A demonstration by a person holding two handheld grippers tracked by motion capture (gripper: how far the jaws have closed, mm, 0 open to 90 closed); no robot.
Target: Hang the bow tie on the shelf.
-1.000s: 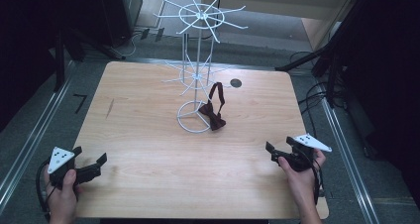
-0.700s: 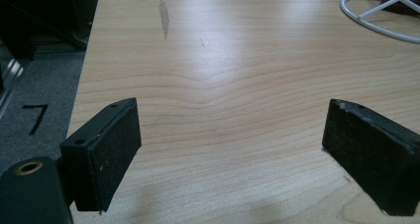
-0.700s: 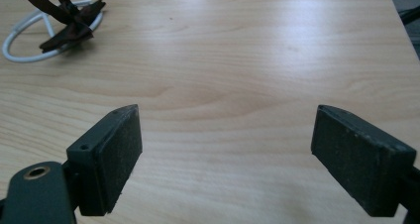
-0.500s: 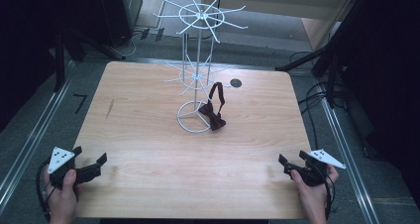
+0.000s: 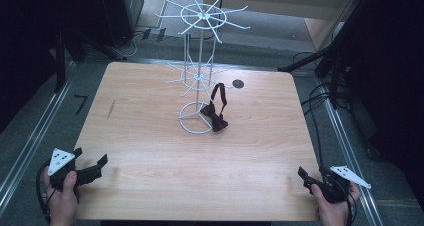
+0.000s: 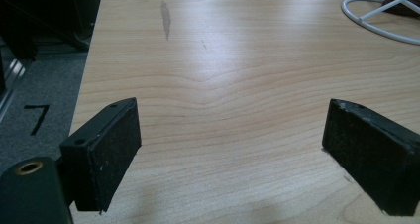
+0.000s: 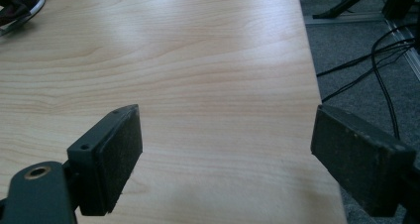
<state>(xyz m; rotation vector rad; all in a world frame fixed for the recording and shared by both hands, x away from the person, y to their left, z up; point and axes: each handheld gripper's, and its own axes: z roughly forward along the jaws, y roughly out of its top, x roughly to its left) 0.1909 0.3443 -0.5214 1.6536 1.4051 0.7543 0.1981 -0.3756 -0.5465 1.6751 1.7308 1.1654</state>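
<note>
Table (image 5: 150, 151) of light wood sits in the middle, seen from the high view. A white wire rack (image 5: 199, 76) stands near the middle of it, a bit toward the far side. It has a round ring at the bottom and thin arms that stick out at two heights. A dark red bow tie (image 5: 216, 117) lies by the ring on its right side, touching it, and its strap goes up to the rack. A small black circle (image 5: 238, 84) is on the table behind the rack.

The left gripper (image 5: 90, 170) is at the near left corner, held in a hand (image 5: 62, 198). Its jaws are wide apart and hold nothing. In the left gripper view only bare wood is between the pads (image 6: 111, 152).

The right gripper (image 5: 307, 178) is at the near right corner, in the other hand (image 5: 332, 208). Its jaws are wide apart too, with nothing in them. In the right gripper view one pad (image 7: 114, 152) is over the table and the other is past the table edge, over the grey floor (image 7: 356, 50) with black cables (image 7: 381, 65).

Both grippers are well apart from the rack and the bow tie.
</note>
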